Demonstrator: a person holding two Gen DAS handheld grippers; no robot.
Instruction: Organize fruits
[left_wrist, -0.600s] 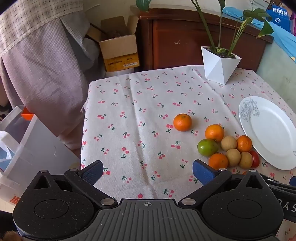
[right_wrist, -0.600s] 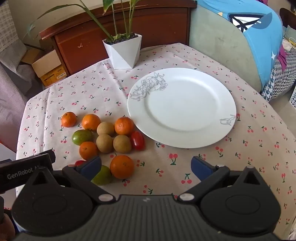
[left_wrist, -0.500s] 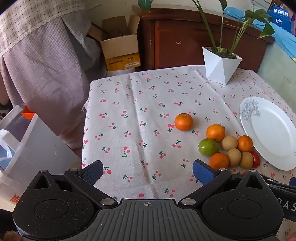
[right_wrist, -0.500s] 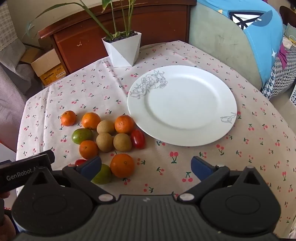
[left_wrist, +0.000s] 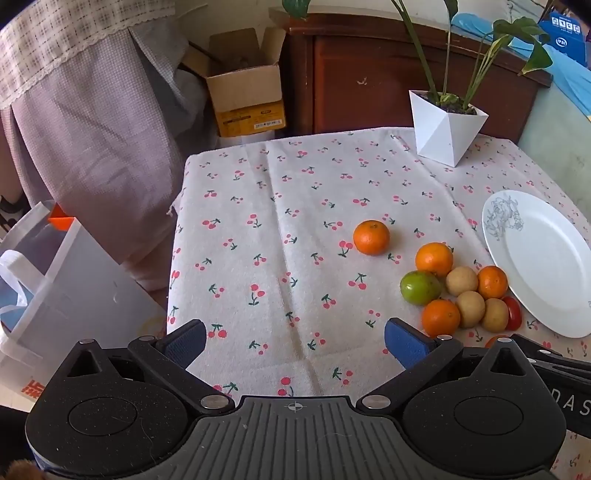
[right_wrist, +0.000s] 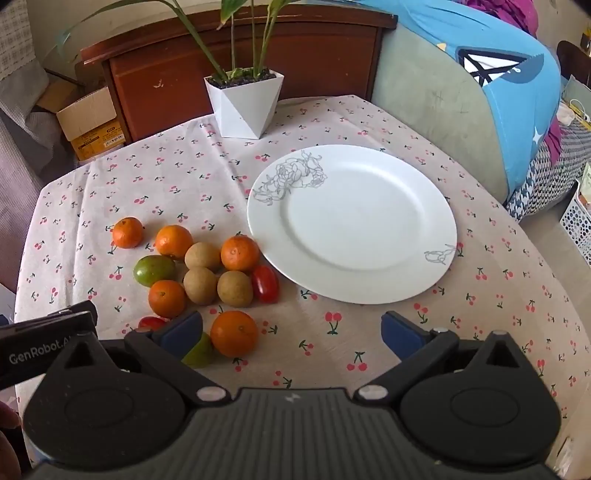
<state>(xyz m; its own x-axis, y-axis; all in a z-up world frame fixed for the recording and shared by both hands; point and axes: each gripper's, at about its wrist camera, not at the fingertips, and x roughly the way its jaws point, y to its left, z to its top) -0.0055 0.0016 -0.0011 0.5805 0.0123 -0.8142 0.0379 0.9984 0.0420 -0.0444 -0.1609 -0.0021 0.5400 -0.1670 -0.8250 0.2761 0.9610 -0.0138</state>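
Fruit pile (right_wrist: 207, 273): mostly round; red tomato (right_wrist: 265, 283) lies lengthwise away from the claw, ahead-left of right gripper (right_wrist: 291, 330), touching white plate (right_wrist: 352, 221).
Right gripper: spread wide, holding nothing.
Left gripper (left_wrist: 295, 341): spread wide, empty, fruit ahead-right.

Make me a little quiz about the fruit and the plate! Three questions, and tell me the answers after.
1. True or false: the plate already has fruit on it.
2. Which fruit lies apart from the pile, farthest from the plate? A) the green fruit B) an orange C) the red tomato
3. Fill in: the plant pot is coloured ____.

Key
1. False: it holds nothing; all the fruit lies on the cloth.
2. B.
3. White.
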